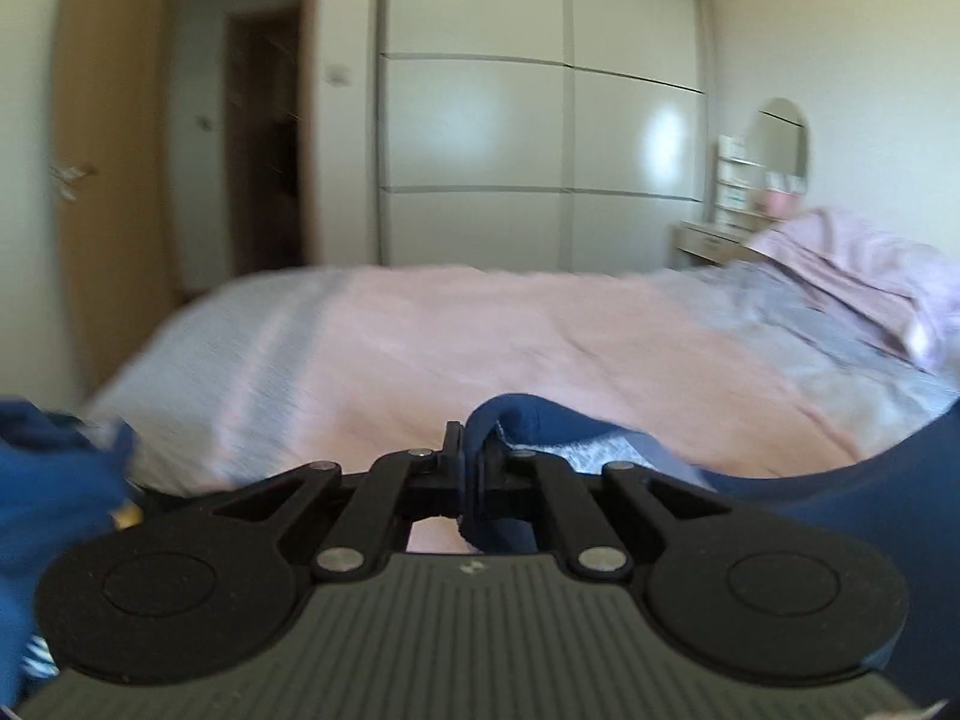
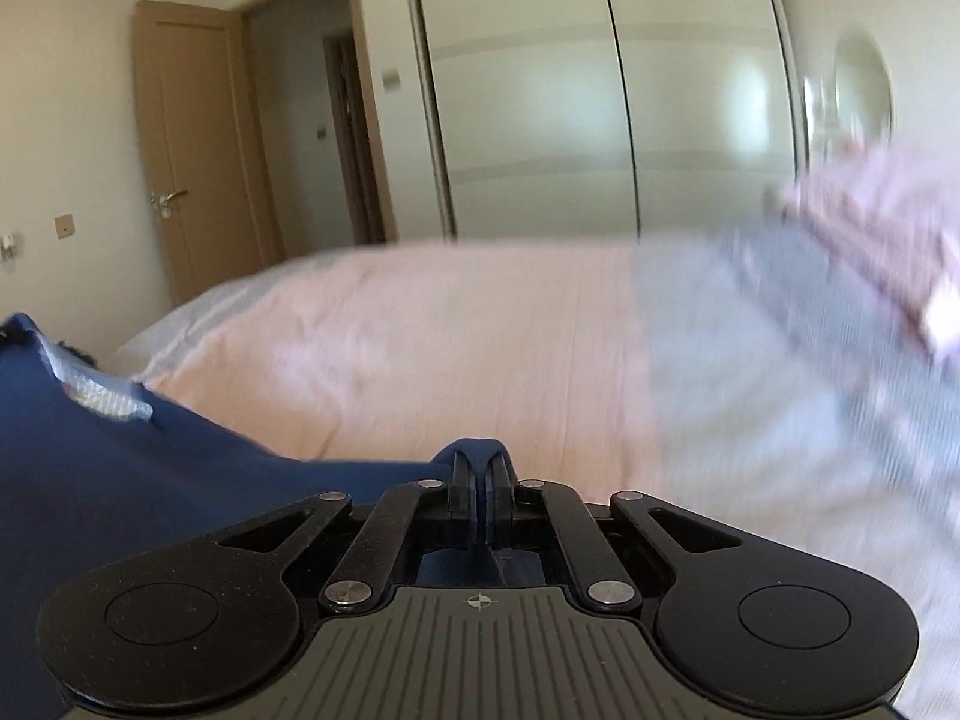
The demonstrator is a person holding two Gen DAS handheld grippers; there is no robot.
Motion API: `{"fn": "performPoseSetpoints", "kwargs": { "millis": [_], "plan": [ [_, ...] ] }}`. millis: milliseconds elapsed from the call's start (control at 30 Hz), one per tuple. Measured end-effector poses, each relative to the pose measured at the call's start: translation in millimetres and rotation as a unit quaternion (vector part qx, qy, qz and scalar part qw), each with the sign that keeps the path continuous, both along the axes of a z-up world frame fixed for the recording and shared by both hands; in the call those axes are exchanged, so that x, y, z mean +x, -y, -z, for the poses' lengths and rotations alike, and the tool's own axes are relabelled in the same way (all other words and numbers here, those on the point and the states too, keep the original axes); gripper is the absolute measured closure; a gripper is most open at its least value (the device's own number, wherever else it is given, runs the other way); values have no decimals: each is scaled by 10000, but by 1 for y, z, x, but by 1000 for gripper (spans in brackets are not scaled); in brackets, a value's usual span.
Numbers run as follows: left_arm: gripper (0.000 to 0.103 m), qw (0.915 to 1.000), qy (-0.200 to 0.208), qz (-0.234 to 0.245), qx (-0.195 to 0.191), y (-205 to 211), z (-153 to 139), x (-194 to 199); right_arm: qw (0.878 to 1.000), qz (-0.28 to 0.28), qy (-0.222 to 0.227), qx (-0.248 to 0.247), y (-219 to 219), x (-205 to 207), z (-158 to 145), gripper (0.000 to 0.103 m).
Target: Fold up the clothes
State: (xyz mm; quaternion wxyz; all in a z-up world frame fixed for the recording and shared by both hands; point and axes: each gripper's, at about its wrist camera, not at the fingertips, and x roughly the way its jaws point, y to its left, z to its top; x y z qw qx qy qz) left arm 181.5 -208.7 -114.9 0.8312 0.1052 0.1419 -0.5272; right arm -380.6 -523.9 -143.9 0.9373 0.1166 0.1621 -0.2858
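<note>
Left wrist view is showing the left gripper with its jaws being held closed on a fold of a dark blue garment, which is being seen draping away to the right and again as a blurred mass at the left edge. Right wrist view is showing the right gripper with its jaws likewise being clamped on a bunched edge of the blue garment, the cloth being spread out to the left, where a pale inner patch near what may be the neckline is being exposed. Folding is being judged as only at its start: the garment is being held at two points above the near edge of the bed, and no finished fold is being shown in either view. Ahead, the pink bedspread is being left broad and bare, so ample flat room is being offered for laying the cloth down. On the right, rumpled lilac bedding is being piled, and that side is being judged as the one to be avoided. Beyond the bed's far edge, the white wardrobe and the open wooden door are being kept well apart from both grippers.
</note>
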Motion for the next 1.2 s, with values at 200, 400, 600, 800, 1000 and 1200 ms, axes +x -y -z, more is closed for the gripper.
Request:
{"fn": "performPoseSetpoints", "kwargs": {
  "millis": [200, 400, 600, 800, 1000, 1200],
  "plan": [
    [77, 9962, -103, -518, 694, 65, 53, 32, 9994, 179, -212, -203, 39, 75, 10, 102],
    [67, 9936, -242, -422, 1022, 59, 92, 22, 9965, 329, -759, -78, 32, 92, 49, 47],
    [55, 9945, -34, -84, 1046, -20, 77, -15, 9943, -251, -1021, -181, -42, 41, 48, 47],
    [41, 9872, 610, 738, 1279, -113, 69, -81, 9932, -740, -894, -24, -132, -20, 48, 47],
    [37, 9395, 1915, 1699, 2277, -159, 126, -166, 9689, -1540, -1786, -756, -230, -28, 76, 47],
    [37, 9312, 2415, 1593, 2218, -122, 167, -192, 9398, -1702, -2596, -1426, -256, -13, 115, 44]
  ]
}}
